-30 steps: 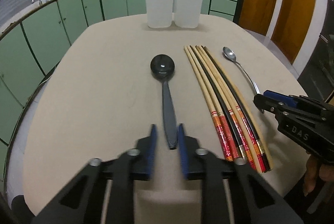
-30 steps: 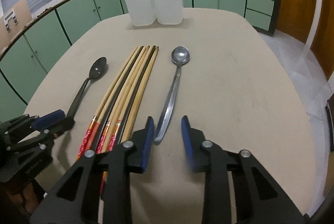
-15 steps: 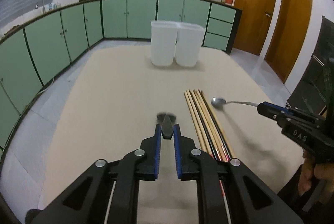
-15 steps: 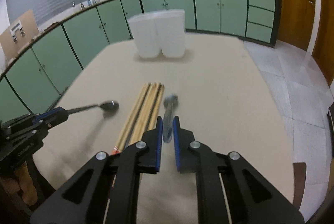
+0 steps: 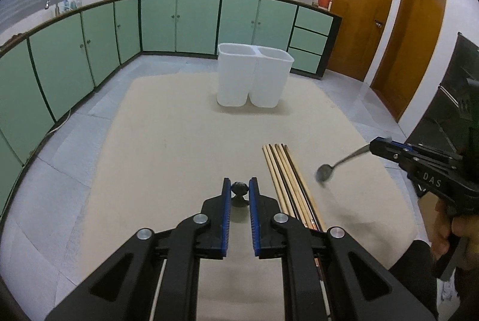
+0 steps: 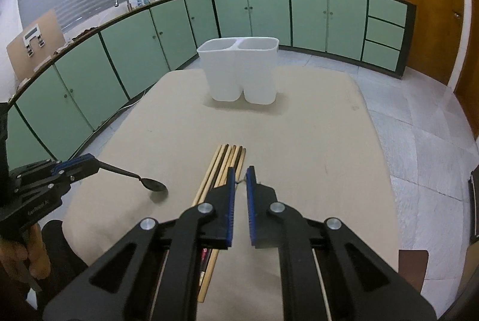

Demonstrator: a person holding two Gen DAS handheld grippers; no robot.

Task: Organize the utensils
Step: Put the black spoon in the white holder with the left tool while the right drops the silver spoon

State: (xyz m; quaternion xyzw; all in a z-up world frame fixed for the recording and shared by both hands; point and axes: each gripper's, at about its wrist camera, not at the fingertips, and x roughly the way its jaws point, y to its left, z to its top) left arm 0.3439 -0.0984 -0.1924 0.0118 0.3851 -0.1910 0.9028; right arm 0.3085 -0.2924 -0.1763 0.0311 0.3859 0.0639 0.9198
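Note:
My left gripper [image 5: 239,186] is shut on the black spoon [image 5: 239,191], held above the table; in the right wrist view the black spoon [image 6: 143,180] sticks out from it at left. My right gripper [image 6: 240,176] is shut on the metal spoon, barely visible edge-on between its pads; in the left wrist view the metal spoon [image 5: 329,170] hangs bowl-down from it at right. Several chopsticks [image 5: 287,174] lie side by side on the beige table [image 5: 179,141]; they also show in the right wrist view [image 6: 224,162]. A white two-compartment holder [image 5: 254,78] stands at the table's far end.
Green cabinets [image 5: 89,51] curve around the left and back. Wooden doors [image 5: 389,36] stand at right. A grey tiled floor [image 6: 419,141] surrounds the table. A dark appliance [image 5: 449,111] is at far right.
Both grippers closed on their spoons and lifted them off the table, rising well above it. The chopsticks stayed in place.

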